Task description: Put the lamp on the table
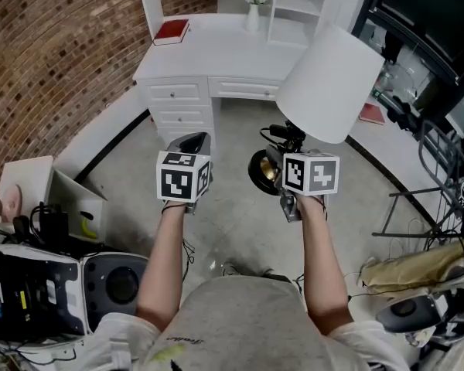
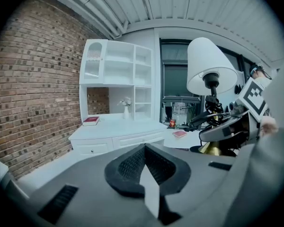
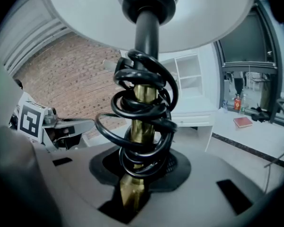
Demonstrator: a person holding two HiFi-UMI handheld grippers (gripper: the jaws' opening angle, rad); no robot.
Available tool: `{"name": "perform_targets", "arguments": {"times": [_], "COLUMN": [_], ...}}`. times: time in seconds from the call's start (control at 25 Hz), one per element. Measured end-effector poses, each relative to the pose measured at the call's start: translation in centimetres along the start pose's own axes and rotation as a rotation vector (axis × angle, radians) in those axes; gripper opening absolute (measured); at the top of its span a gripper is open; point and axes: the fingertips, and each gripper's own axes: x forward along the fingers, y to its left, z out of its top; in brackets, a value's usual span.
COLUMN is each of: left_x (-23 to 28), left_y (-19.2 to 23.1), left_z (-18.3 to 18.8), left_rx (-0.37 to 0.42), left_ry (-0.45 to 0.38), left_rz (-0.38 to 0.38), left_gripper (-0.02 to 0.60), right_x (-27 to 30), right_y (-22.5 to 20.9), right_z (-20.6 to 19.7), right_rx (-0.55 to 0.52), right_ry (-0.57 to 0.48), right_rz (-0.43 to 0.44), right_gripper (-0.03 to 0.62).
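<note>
The lamp has a white shade (image 1: 329,83), a brass stem (image 3: 141,126) wound with black cord, and a dark round base (image 1: 261,173). It hangs tilted above the floor, held by my right gripper (image 1: 288,147), which is shut on the stem (image 3: 132,193) just above the base. The white desk (image 1: 216,49) stands ahead, against the brick wall. My left gripper (image 1: 192,142) is level beside the right one, a little to its left, with jaws together (image 2: 144,167) and nothing in them. From the left gripper view the lamp shade (image 2: 209,67) shows at right, with the desk (image 2: 118,129) behind.
On the desk lie a red book (image 1: 172,31) and a small vase of flowers (image 1: 253,10), with a white shelf unit (image 1: 298,6) on the right end. A cardboard box (image 1: 71,201) and equipment sit at left. A metal frame and cables (image 1: 437,184) crowd the right.
</note>
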Motion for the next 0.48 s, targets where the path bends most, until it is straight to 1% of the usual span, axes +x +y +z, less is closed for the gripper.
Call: {"name": "perform_targets", "arguments": {"times": [0.12, 0.28, 0.48], "left_x": [0.4, 1.0, 1.5], "left_y": [-0.2, -0.6, 0.0], "left_z": [-0.3, -0.7, -0.8], "left_rx": [0.007, 0.018, 0.018], "left_ry": [0.000, 0.000, 0.005], "left_rz": [0.000, -0.005, 0.003], "left_gripper": [-0.002, -0.002, -0.002], "right_x": [0.3, 0.8, 1.9], "right_y": [0.0, -0.5, -0.3], "right_z": [-0.3, -0.7, -0.6], "right_rx": [0.003, -0.007, -0.005], "right_ry": [-0.001, -0.002, 0.006], "right_rz": [0.014, 0.008, 0.020], "right_gripper": [0.112, 0.113, 0.113]}}
